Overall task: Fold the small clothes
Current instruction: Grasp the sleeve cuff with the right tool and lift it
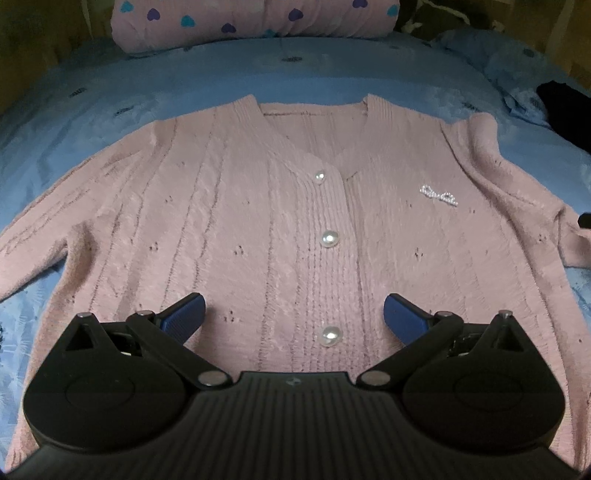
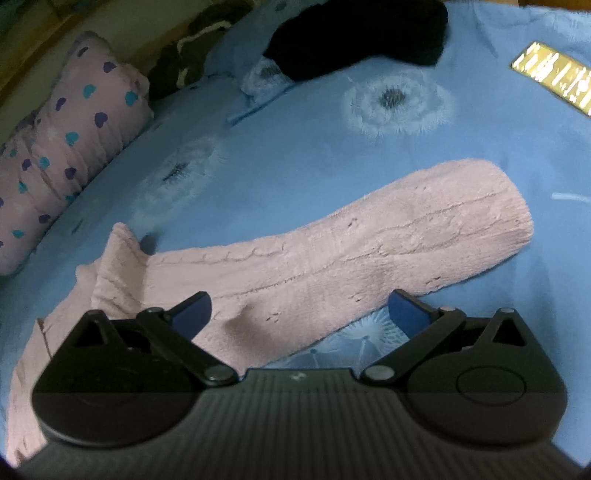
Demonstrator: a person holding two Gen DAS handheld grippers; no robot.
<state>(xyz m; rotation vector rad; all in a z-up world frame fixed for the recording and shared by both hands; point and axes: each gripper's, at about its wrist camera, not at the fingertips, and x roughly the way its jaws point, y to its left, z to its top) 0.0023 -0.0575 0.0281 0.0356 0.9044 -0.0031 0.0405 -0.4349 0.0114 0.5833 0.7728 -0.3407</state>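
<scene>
Pink cardigan (image 1: 258,221) spread flat, front up, on blue bed (image 1: 221,81), 3 pearl buttons done up. Left gripper (image 1: 293,314) wide open over lower front, holding nothing. Right gripper (image 2: 299,310) wide open, empty, over sleeve (image 2: 369,251) stretched out on bed. Heart-print pillow (image 2: 55,155) & black garment (image 2: 362,33) near far edge.

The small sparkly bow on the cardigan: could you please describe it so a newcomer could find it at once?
On the blue bedsheet lies a pink cardigan, spread flat and buttoned. Right of its column of pearl buttons, at chest height, sits the bow. It is the only beaded, silvery-white ornament there, flat and elongated, unlike the round buttons.
</scene>
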